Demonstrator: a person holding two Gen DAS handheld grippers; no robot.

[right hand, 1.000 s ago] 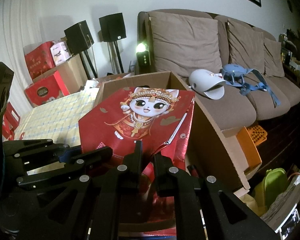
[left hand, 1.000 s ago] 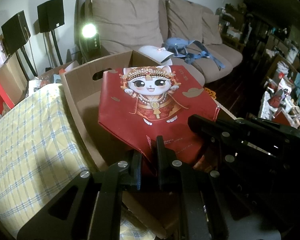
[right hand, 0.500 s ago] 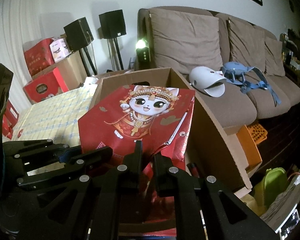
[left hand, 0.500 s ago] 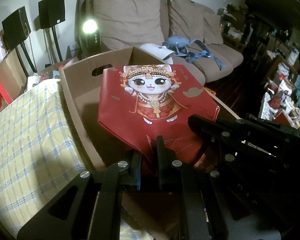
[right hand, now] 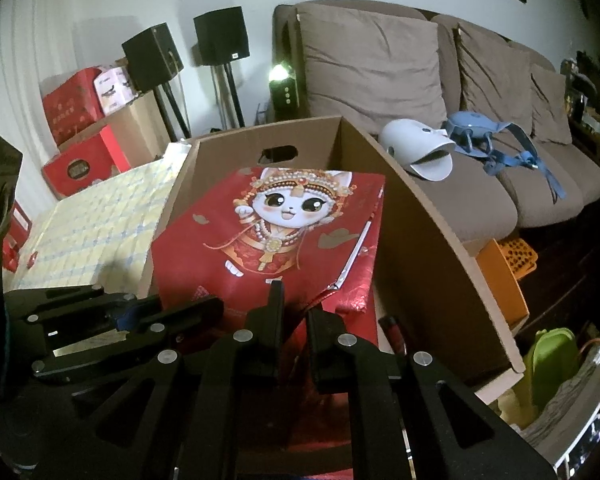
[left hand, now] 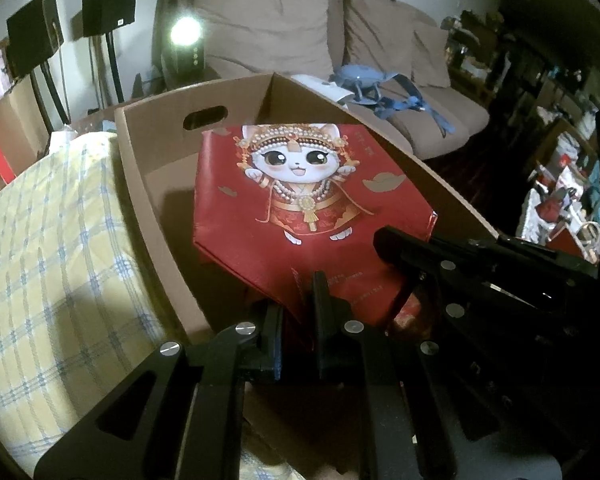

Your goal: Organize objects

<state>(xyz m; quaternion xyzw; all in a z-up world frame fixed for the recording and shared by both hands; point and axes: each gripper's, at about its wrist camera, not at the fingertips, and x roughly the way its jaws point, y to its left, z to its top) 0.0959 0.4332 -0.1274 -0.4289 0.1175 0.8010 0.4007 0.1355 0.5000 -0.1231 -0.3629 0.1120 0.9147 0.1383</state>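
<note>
A red gift bag with a cartoon cat lies tilted inside an open brown cardboard box. My left gripper is shut on the bag's near edge. My right gripper is shut on the same near edge of the bag, inside the box. The right gripper's body shows in the left wrist view, and the left gripper's body shows in the right wrist view.
A yellow checked cloth covers the surface left of the box. A beige sofa behind holds a white device and a blue strap harness. Black speakers on stands and red boxes stand at the back left.
Both grippers have carried the bag forward and lower into the box; the box and sofa loom closer. The grips are unchanged.
</note>
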